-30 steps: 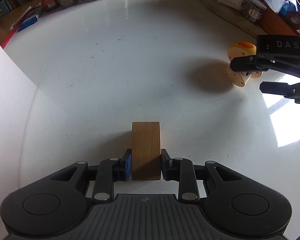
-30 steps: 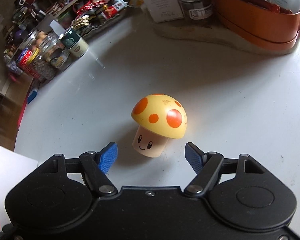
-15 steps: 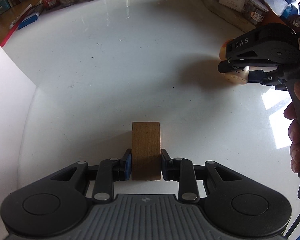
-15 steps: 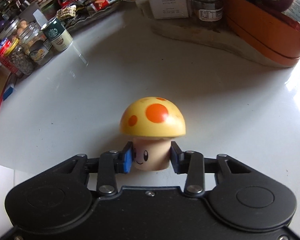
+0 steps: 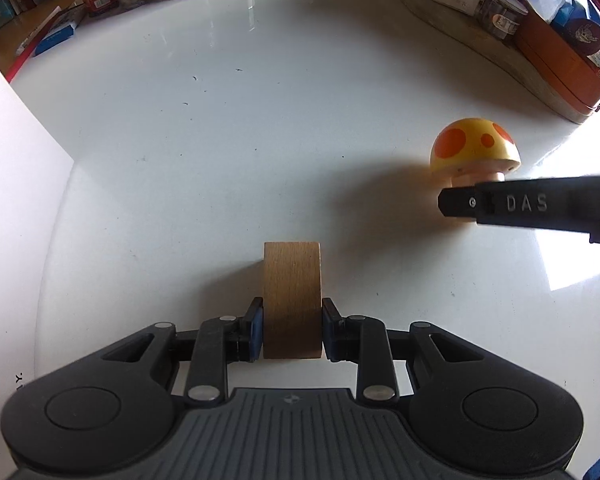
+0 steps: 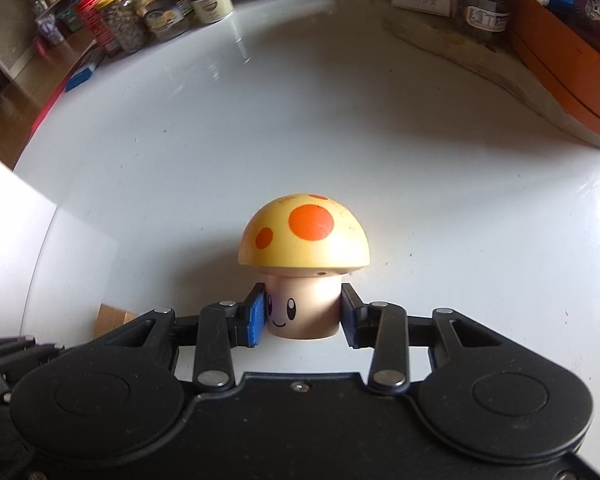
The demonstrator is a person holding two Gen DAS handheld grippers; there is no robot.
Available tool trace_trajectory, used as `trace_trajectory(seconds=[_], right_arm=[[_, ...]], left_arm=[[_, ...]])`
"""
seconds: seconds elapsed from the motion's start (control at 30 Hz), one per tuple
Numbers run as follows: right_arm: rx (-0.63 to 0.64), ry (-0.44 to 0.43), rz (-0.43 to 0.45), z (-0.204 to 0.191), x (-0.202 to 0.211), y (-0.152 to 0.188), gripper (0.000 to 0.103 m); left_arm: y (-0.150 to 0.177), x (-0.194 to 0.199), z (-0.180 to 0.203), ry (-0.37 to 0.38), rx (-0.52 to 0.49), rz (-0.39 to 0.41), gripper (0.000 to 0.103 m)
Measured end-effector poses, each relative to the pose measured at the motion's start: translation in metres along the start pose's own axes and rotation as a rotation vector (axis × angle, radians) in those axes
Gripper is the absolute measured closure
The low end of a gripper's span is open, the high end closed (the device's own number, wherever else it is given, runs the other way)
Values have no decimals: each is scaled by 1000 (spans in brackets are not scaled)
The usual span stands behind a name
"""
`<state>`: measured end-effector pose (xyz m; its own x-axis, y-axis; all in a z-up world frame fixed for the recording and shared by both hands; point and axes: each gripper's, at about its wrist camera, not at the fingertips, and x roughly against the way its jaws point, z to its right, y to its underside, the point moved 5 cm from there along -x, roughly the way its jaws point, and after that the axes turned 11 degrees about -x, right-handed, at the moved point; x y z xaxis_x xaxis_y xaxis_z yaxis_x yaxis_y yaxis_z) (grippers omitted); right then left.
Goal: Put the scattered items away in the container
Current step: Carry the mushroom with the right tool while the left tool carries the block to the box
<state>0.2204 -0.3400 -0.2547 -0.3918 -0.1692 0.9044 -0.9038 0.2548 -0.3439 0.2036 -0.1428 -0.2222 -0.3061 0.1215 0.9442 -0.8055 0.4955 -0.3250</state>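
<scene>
While the left gripper (image 5: 292, 330) clamps the plain wooden block (image 5: 292, 300) low at centre, the right gripper (image 6: 303, 315), fingers just closed on the yellow orange-spotted wooden mushroom's stem (image 6: 302, 312), should lift straight off the white counter (image 6: 339, 140).

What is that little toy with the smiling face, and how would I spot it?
Look at the white table, near the side where the orange tray sits. There the right gripper pinches a mushroom toy by its pale stem. Its yellow cap with orange spots sets it apart from the plain wooden block.
</scene>
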Motion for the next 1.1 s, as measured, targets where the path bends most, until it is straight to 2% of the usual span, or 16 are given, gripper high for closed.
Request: trace_trajectory(seconds=[0.37,0.7,0.97,1.03,1.07,1.1], right_arm=[[105,-52,-44,-23,28,44,63],[85,-83,-57,-27,34,63,63],[91,-64,-82,-26,24,70,62],[92,-56,-78,-25,22,70,61],[88,-55,-80,-26,21,69,57],[84,-54,-78,-26,20,69,49]], left_arm=[[26,11,0,32,4,-6,74],[42,19,-8,36,26,0,74],[45,18,-11,41,23,-5,74],[44,18,-12,42,24,-5,74],[43,17,-12,44,27,-5,74],[43,17,-13,44,29,-4,74]])
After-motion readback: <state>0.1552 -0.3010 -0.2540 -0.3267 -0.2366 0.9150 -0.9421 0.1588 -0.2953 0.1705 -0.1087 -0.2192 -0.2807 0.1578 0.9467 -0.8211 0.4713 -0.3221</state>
